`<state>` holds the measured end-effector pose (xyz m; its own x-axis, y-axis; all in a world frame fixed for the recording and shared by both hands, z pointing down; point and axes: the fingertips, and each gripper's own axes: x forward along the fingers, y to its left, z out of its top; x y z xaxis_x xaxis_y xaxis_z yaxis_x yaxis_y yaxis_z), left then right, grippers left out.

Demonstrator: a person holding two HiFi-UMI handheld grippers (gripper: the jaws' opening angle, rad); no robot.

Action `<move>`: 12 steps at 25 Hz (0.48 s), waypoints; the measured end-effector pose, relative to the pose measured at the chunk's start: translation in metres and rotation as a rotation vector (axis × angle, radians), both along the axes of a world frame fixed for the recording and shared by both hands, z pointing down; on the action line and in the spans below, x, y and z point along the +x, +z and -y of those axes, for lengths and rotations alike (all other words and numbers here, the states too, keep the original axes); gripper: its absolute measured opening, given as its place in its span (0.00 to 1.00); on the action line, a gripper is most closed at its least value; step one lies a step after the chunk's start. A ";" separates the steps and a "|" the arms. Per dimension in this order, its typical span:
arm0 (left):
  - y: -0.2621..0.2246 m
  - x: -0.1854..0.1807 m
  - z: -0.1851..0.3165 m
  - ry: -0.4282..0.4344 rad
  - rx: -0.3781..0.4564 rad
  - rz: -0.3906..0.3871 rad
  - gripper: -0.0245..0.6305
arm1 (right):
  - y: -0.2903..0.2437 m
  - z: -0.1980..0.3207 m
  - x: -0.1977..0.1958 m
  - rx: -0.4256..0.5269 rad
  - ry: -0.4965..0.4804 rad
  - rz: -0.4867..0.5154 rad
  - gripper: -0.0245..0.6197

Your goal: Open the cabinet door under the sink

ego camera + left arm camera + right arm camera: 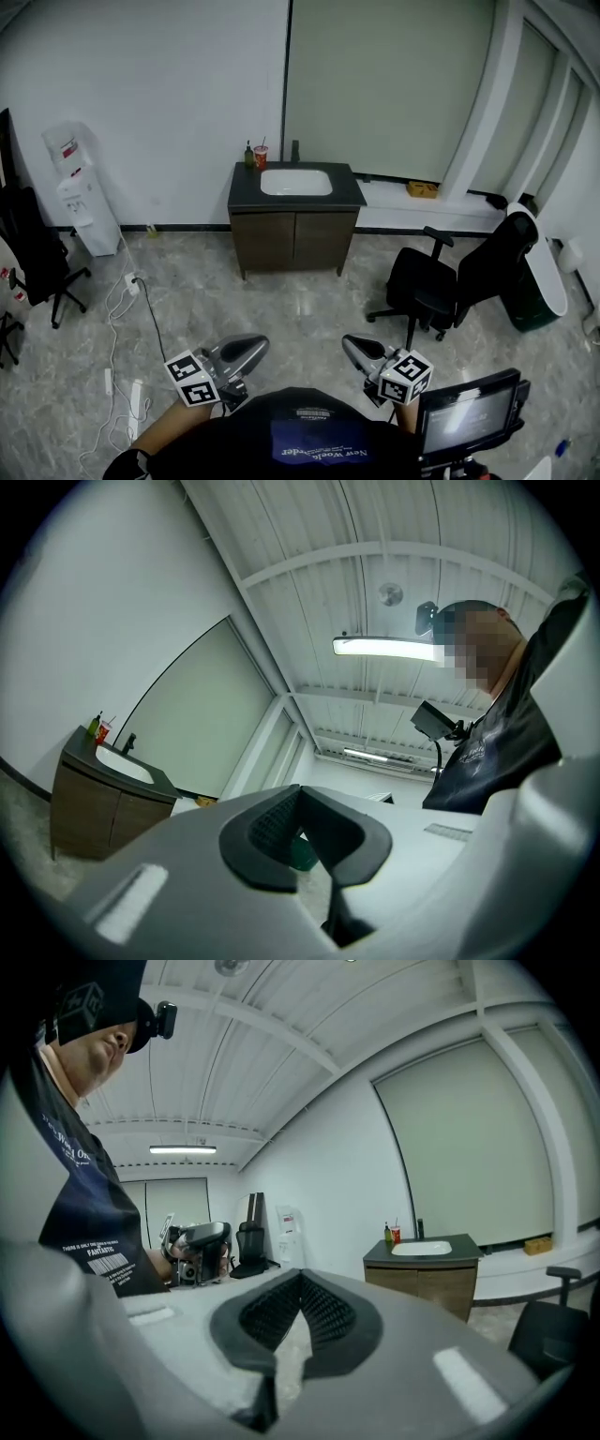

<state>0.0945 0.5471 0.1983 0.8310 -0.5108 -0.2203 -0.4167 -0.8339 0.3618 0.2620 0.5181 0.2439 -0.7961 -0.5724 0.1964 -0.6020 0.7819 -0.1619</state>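
Left gripper (253,345), right gripper (354,347) both pressed together, empty, at 6 o'clock. Cabinet (293,242) under sink (296,182) at 12 o'clock, well apart, doors shut. Doors judged rigid, light-swinging; no handle seen, centre seam edge best hooked.

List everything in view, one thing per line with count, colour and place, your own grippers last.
sink cabinet: one, dark brown, doors shut, against the back wall
basin: one, white, in the cabinet top
bottle: one, green, top's back left corner
cup: one, red, beside the bottle
water dispenser: one, white, left of the cabinet
office chairs: two, black, one right of the cabinet, one at the left edge
cables: a few, white, floor at left
box: one, yellow, window ledge
left gripper: one, grey, shut, empty, held low
right gripper: one, grey, shut, empty, beside it
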 end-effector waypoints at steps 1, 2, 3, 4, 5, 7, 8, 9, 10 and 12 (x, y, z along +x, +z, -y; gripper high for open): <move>0.001 -0.009 0.010 -0.002 -0.003 -0.002 0.04 | 0.001 0.008 -0.010 0.002 -0.006 -0.007 0.04; 0.003 -0.016 0.019 -0.006 -0.006 -0.005 0.04 | 0.003 0.017 -0.018 0.000 -0.012 -0.014 0.04; 0.004 -0.021 0.029 -0.010 -0.011 -0.009 0.04 | 0.005 0.026 -0.023 -0.006 -0.015 -0.020 0.04; 0.006 -0.025 0.038 -0.015 -0.016 -0.015 0.04 | 0.008 0.035 -0.026 -0.015 -0.018 -0.025 0.04; 0.009 -0.028 0.045 -0.020 -0.021 -0.021 0.04 | 0.010 0.044 -0.028 -0.023 -0.021 -0.028 0.04; 0.016 -0.031 0.059 -0.033 -0.033 -0.023 0.04 | 0.016 0.063 -0.028 -0.034 -0.028 -0.028 0.04; 0.021 -0.031 0.069 -0.043 -0.041 -0.021 0.04 | 0.019 0.074 -0.027 -0.039 -0.032 -0.026 0.04; 0.025 -0.031 0.079 -0.054 -0.050 -0.020 0.04 | 0.022 0.086 -0.026 -0.043 -0.039 -0.024 0.04; 0.028 -0.030 0.091 -0.066 -0.058 -0.019 0.04 | 0.024 0.100 -0.024 -0.046 -0.047 -0.021 0.04; 0.029 -0.024 0.113 -0.090 -0.061 -0.021 0.04 | 0.028 0.127 -0.021 -0.047 -0.072 -0.016 0.04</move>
<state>0.0700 0.4339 0.2269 0.7770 -0.5958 -0.2032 -0.4805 -0.7699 0.4200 0.2413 0.3911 0.2716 -0.8313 -0.5041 0.2342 -0.5477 0.8148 -0.1901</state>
